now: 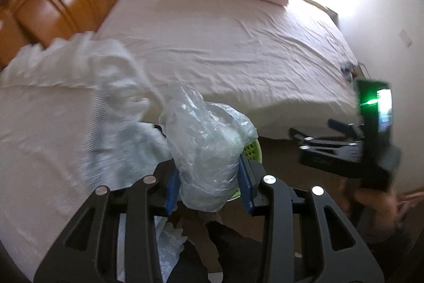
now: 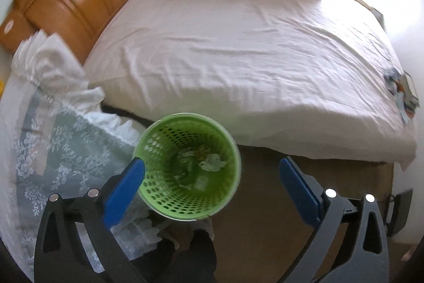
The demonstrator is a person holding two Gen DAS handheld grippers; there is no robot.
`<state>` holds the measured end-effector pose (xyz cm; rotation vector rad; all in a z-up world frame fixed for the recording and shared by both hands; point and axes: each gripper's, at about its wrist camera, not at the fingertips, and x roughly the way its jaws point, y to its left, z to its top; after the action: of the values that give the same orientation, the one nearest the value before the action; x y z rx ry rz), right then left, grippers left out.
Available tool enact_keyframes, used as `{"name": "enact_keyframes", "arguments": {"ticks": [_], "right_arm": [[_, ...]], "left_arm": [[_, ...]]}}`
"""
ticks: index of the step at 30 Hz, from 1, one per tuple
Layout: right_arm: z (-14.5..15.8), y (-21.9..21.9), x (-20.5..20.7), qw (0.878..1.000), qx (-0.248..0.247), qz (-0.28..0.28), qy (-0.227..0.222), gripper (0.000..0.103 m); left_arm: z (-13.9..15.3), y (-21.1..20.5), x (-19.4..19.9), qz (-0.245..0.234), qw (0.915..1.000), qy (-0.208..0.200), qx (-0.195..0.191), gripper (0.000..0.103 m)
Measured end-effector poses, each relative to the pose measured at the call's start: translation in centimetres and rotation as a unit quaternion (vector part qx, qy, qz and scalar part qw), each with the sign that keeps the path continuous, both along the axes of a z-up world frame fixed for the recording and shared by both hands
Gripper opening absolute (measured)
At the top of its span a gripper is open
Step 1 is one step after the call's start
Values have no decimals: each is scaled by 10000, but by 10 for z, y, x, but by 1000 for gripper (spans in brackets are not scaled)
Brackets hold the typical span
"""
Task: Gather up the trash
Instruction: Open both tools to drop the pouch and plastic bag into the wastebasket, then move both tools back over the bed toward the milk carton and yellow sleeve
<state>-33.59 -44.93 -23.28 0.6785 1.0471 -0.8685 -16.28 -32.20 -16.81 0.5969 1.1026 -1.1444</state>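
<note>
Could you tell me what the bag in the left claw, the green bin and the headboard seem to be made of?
The bag, shut in the left claw, looks like thin, translucent plastic film: crinkled, glossy, showing green through it. The green bin appears to be moulded plastic, with walls perforated by regular holes. The headboard looks like varnished wood, orange-brown with shiny highlights, though it could be a veneer.

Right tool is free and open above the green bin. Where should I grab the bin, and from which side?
Take the green bin by its rim, from above: one finger inside, one outside. It stands upright with an open mouth and thin perforated wall. Use the near-right rim; the bed and lace cloth crowd the other sides. Right tool is open.
</note>
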Motion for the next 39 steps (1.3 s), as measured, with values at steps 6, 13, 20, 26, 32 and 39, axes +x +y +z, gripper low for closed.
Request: {"name": "enact_keyframes", "arguments": {"ticks": [6, 13, 20, 26, 32, 39], "right_arm": [[6, -12, -35, 9992, 47, -393, -107, 100], [1, -15, -55, 9984, 169, -536, -34, 100], [-4, -7, -55, 9984, 201, -523, -50, 100], [13, 3, -38, 9991, 73, -314, -281, 100], [52, 32, 4, 9963, -198, 357, -752, 100], [92, 75, 77, 9826, -414, 1450, -1082, 100]], "left_arm": [[-58, -43, -25, -416, 9985, 53, 347, 57], [-107, -60, -47, -762, 9931, 157, 872, 82], [-99, -56, -42, -554, 9950, 199, 808, 87], [-63, -37, -23, -151, 9989, 165, 411, 89], [0, 22, 13, 770, 9967, -69, -249, 92], [52, 117, 67, 2220, 9704, -745, -582, 95]]}}
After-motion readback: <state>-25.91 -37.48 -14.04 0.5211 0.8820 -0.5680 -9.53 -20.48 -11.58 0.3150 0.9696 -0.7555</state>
